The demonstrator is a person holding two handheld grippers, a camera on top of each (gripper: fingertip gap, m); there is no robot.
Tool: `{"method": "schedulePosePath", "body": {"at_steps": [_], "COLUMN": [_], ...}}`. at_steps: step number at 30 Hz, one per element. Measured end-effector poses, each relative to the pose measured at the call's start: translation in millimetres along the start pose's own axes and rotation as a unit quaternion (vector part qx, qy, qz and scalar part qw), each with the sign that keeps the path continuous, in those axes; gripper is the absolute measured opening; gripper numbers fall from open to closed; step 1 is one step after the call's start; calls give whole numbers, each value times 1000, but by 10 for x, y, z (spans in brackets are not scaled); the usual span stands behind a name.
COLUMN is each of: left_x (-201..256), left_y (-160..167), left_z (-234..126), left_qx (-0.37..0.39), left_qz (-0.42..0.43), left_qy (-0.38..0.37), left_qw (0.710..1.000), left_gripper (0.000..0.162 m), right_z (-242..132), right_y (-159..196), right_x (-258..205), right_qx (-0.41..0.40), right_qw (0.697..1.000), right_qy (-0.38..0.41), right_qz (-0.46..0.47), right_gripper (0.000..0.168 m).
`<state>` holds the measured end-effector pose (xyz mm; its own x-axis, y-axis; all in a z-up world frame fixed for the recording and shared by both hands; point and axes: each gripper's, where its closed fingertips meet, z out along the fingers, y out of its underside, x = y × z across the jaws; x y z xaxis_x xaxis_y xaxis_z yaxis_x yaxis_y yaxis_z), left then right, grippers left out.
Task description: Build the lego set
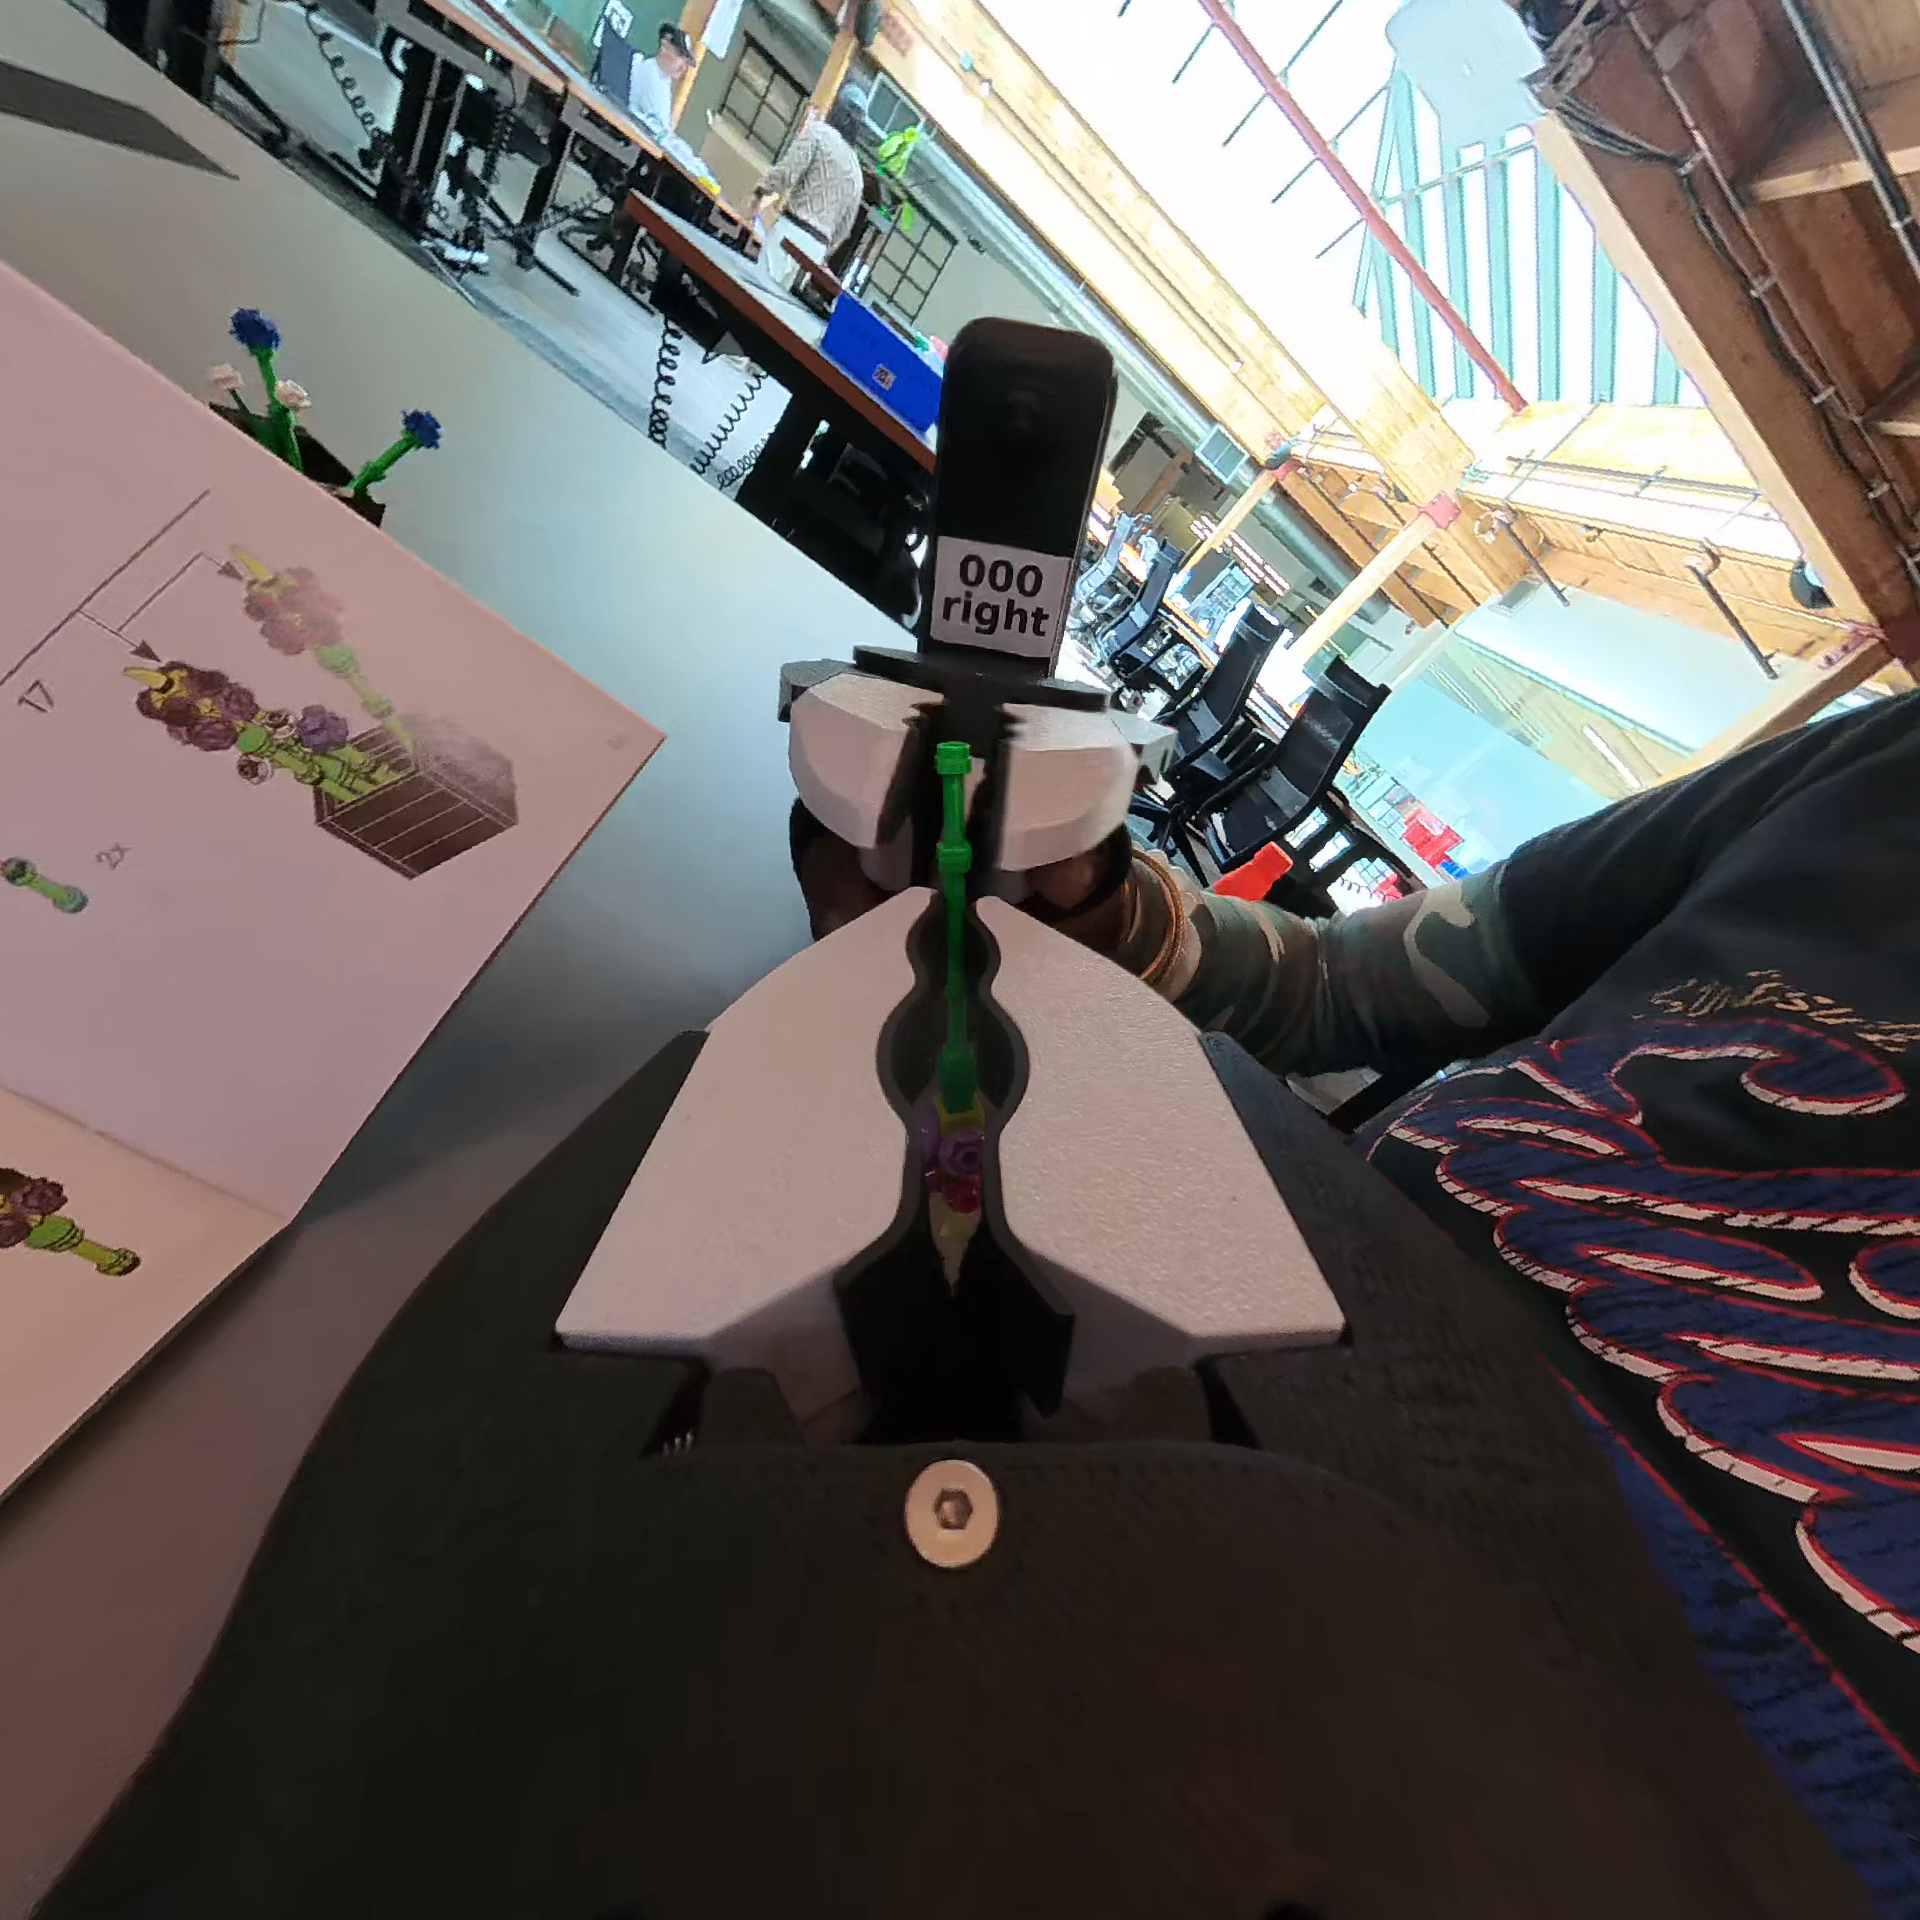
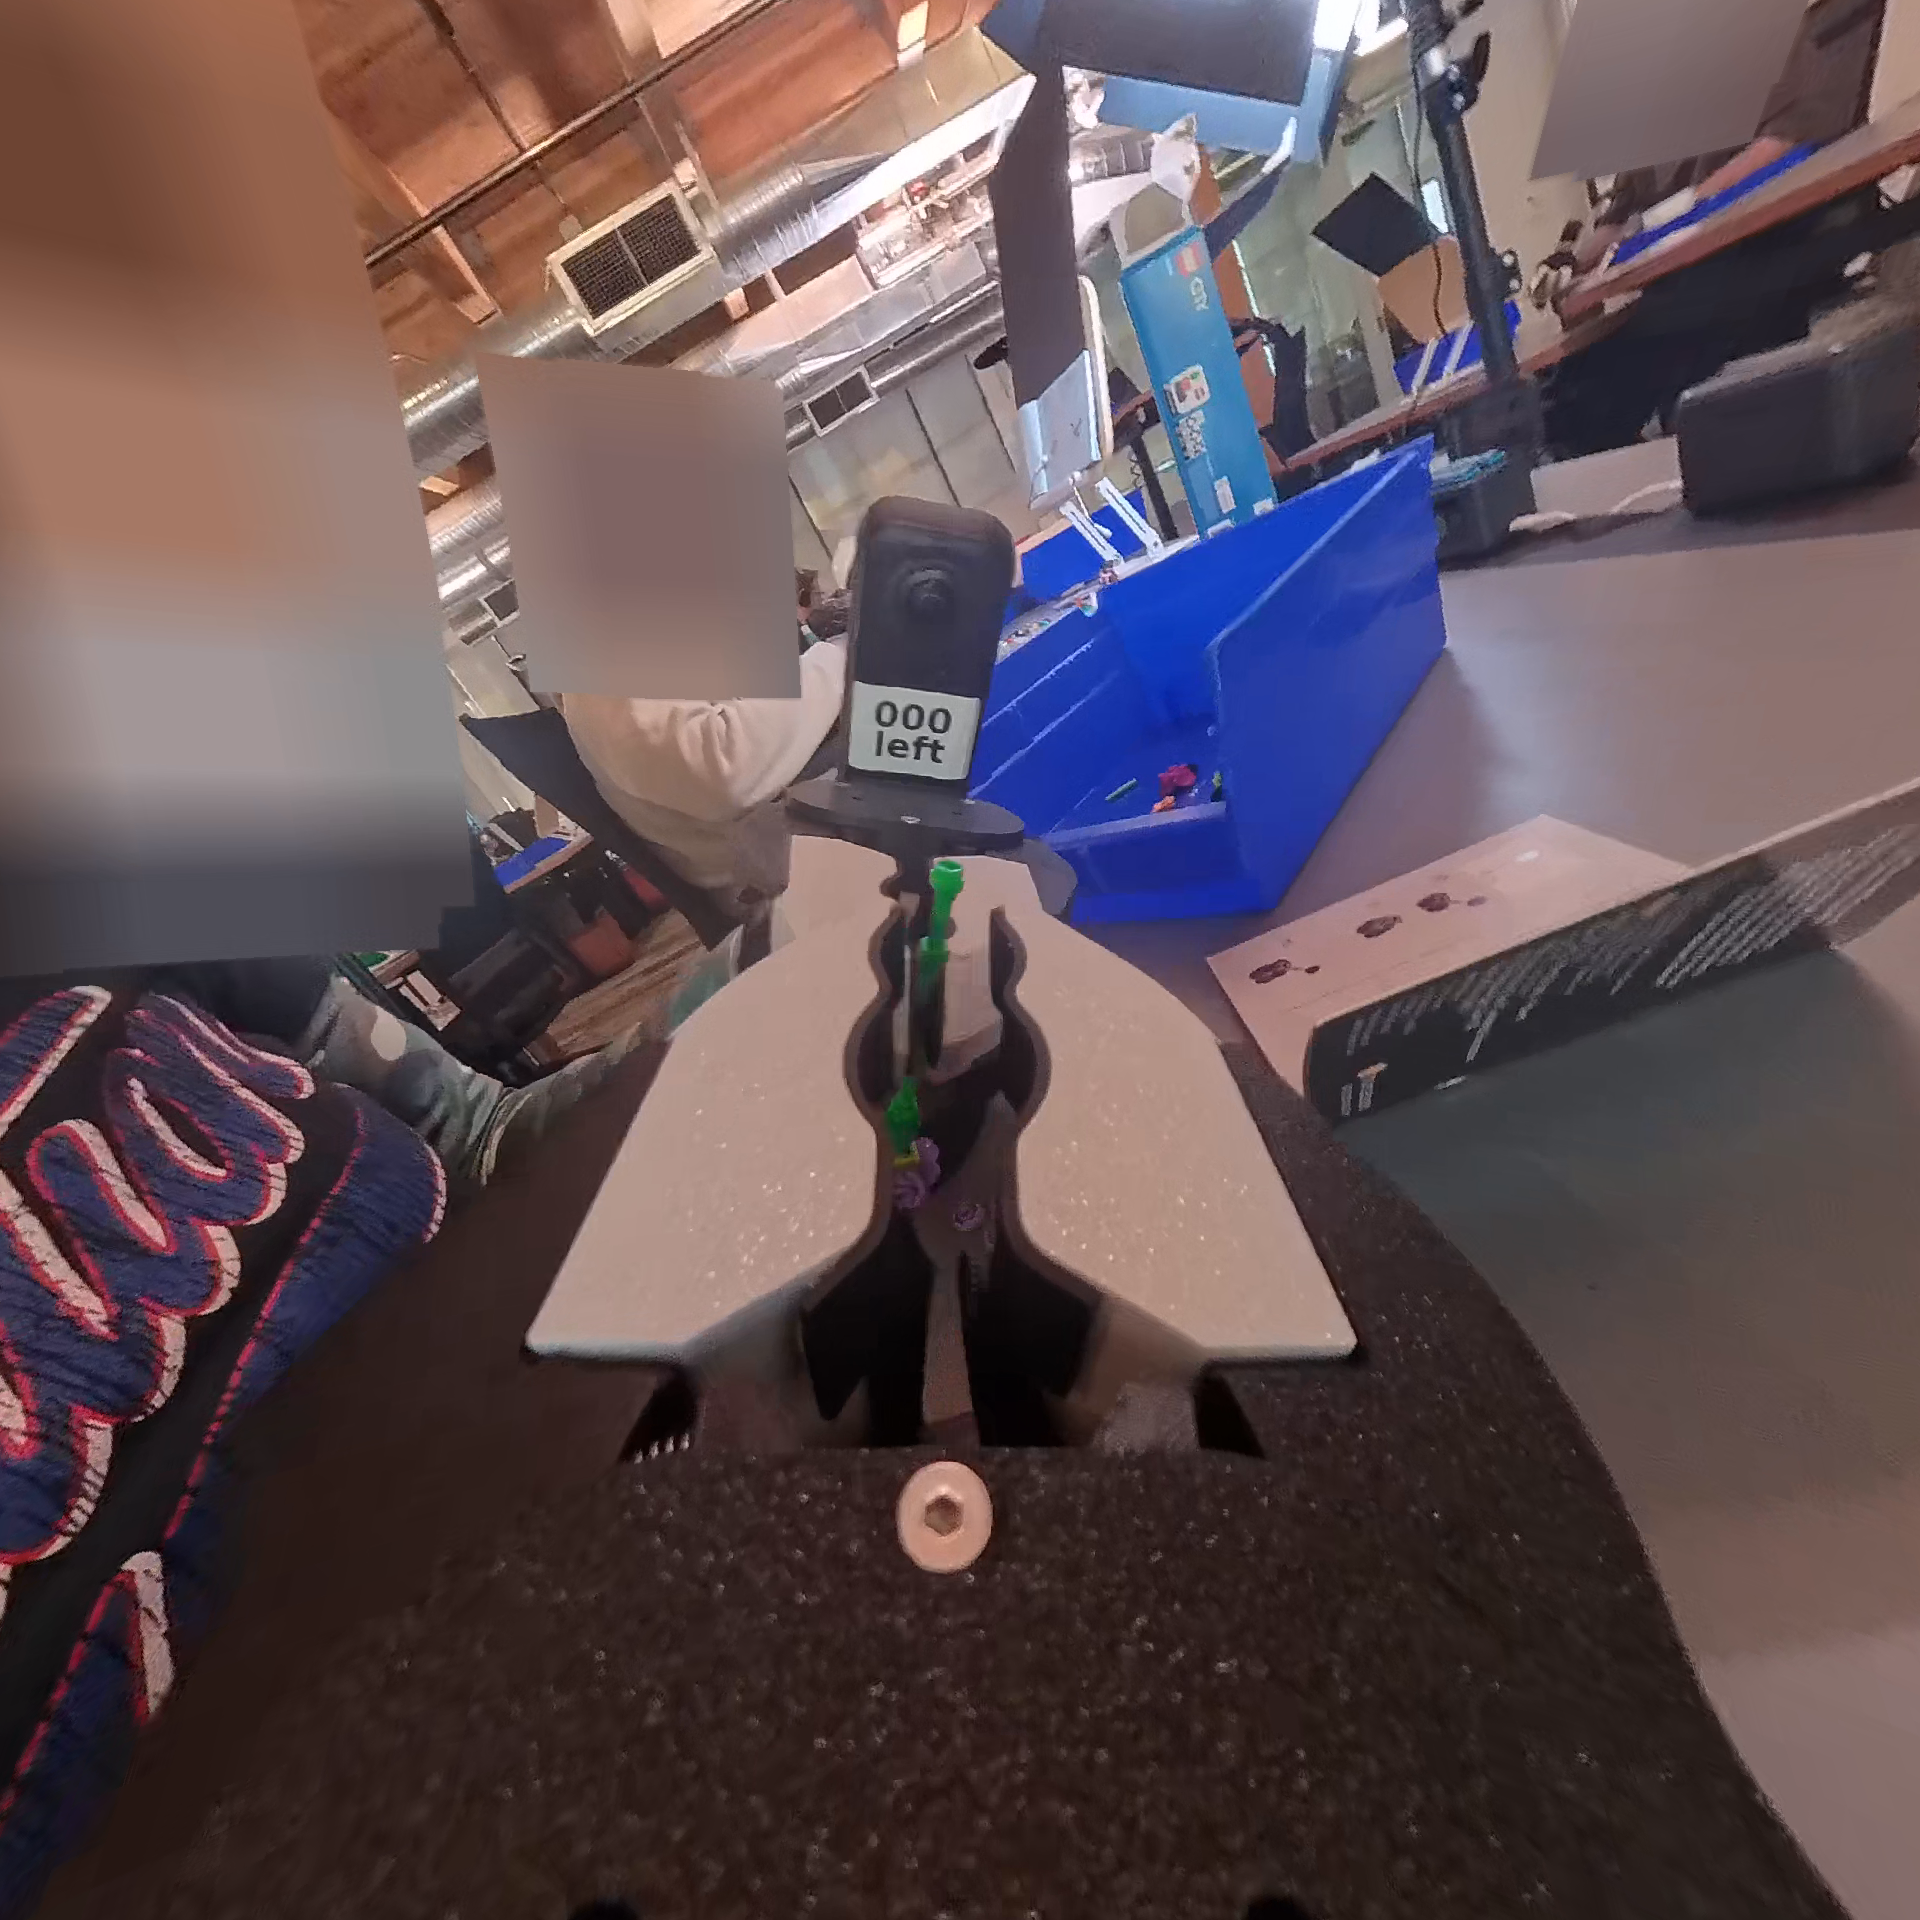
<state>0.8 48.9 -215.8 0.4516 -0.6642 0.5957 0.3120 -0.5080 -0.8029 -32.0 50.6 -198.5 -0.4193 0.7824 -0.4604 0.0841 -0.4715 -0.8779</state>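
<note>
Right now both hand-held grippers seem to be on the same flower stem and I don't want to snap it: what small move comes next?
Probably a gentle push along the green stem, not a bend. The left hand-held gripper pinches the flower end, the right hand-held gripper the far end, facing each other in line, so the stem sections look ready to seat together.

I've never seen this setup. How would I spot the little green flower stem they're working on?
Find the two grey-and-black handheld grippers facing each other above the grey table. The green stem bridges their closed jaws. Unlike the blue-topped flowers standing behind the instruction booklet, it carries purple blossoms at one end.
</note>
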Motion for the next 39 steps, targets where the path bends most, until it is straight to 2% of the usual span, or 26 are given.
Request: {"method": "schedulePosePath", "body": {"at_steps": [3, 6, 10, 20, 24, 26, 27, 29, 32, 34, 35, 37, 39], "left_x": [11, 1, -3, -42, 6, 19, 30, 32, 7, -12, -17, -29, -42], "left_y": [-100, -298, -555, -594, -579, -579, -588, -628, -685, -709, -699, -622, -483], "left_z": [-48, -163, -346, -360, -323, -325, -335, -374, -447, -509, -535, -555, -511], "left_qx": [37, 114, 220, 232, 226, 225, 226, 231, 223, 201, 180, 110, 13], "left_qz": [-8, -31, -61, -3, 0, 8, 14, 31, 83, 174, 237, 373, 499], "left_qy": [9, 23, 49, 0, 15, 14, 13, 0, -54, -130, -176, -268, -329], "left_qw": [999, 993, 972, 973, 974, 974, 974, 972, 970, 955, 938, 882, 802], "left_gripper": [2, 2, 2, 2, 2, 2, 5, 23, 43, 45, 45, 45, 43], "right_z": [-39, -95, -23, 183, 259, 257, 242, 179, 4, -170, -276, -494, -660], "right_y": [-94, -179, -73, 129, 140, 141, 123, 69, 23, 2, 10, 106, 272], "right_x": [-62, -50, -10, -52, -57, -61, -59, -13, 103, 177, 216, 247, 172], "right_qx": [23, 43, 1, -56, -59, -68, -70, -78, -145, -222, -272, -382, -470], "right_qw": [999, 998, 996, 996, 996, 995, 994, 990, 961, 912, 879, 820, 800], "right_qy": [-20, -11, 24, 24, 22, 21, 26, 54, 123, 174, 197, 214, 192], "right_qz": [-10, -34, -81, -66, -63, -70, -78, -105, -203, -299, -339, -368, -320], "right_gripper": [26, 29, 30, 35, 21, 21, 21, 21, 21, 21, 21, 21, 21]}}
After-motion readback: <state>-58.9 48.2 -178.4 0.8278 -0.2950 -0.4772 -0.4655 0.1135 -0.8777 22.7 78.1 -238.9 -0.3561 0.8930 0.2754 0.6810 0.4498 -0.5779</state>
